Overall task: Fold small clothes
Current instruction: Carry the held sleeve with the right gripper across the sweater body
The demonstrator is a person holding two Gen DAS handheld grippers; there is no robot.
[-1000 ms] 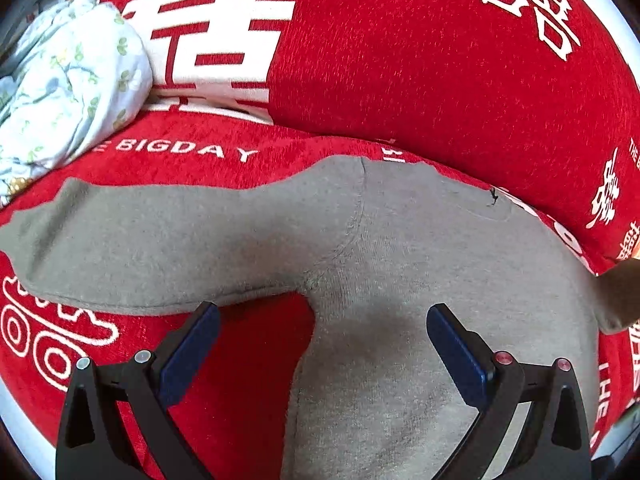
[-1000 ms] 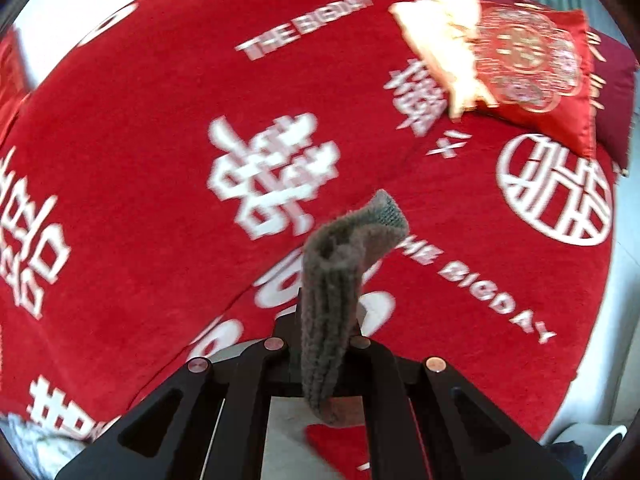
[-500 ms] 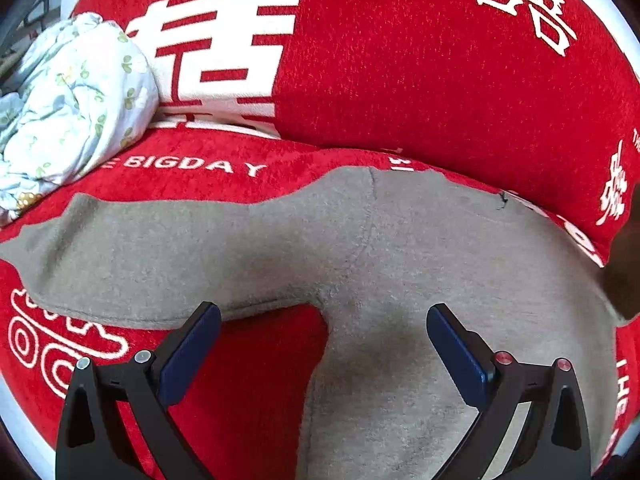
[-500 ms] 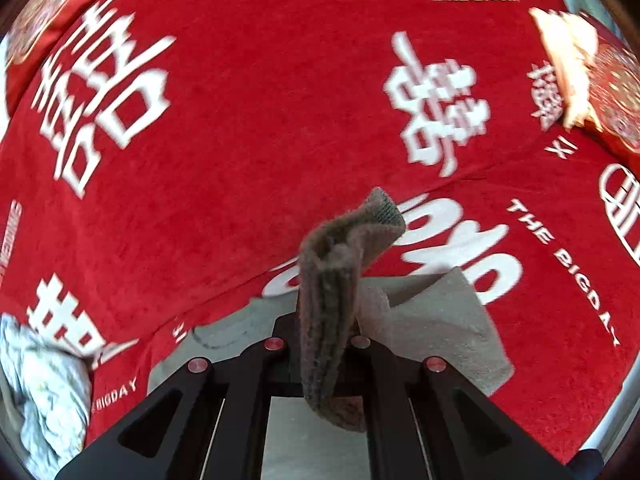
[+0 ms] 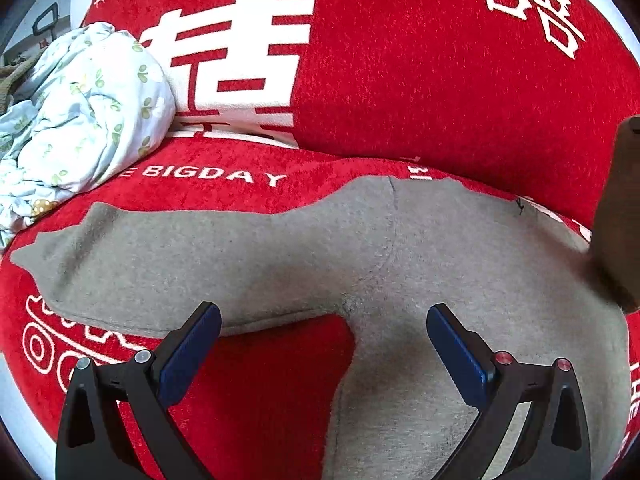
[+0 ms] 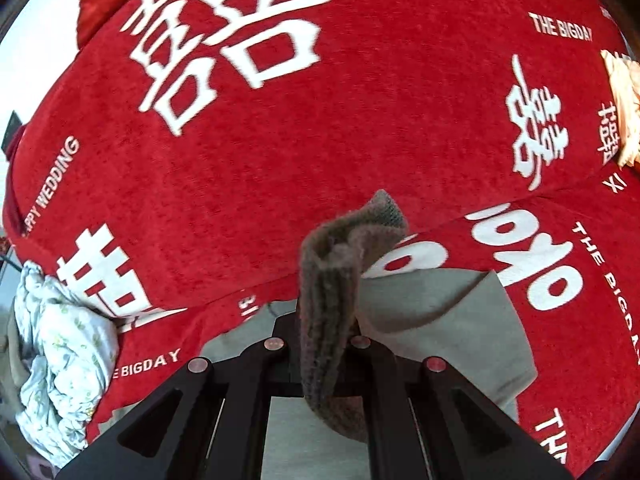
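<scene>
A small grey sweater lies flat on the red blanket, one sleeve stretched out to the left. My left gripper hovers open over the armpit, blue pads apart and nothing between them. In the right wrist view my right gripper is shut on the ribbed cuff of the other sleeve, which stands up from between the fingers above the sweater's body. The lifted sleeve shows as a dark strip at the right edge of the left wrist view.
A crumpled pale floral garment lies at the left, also seen in the right wrist view as a floral heap. An orange-cream cloth sits at the far right. The red blanket carries white lettering and forms a raised fold behind the sweater.
My right gripper has swung left across the bed carrying the sleeve cuff, bringing the sweater body and floral heap into its view. The left gripper has stayed open over the armpit, tilting slightly.
</scene>
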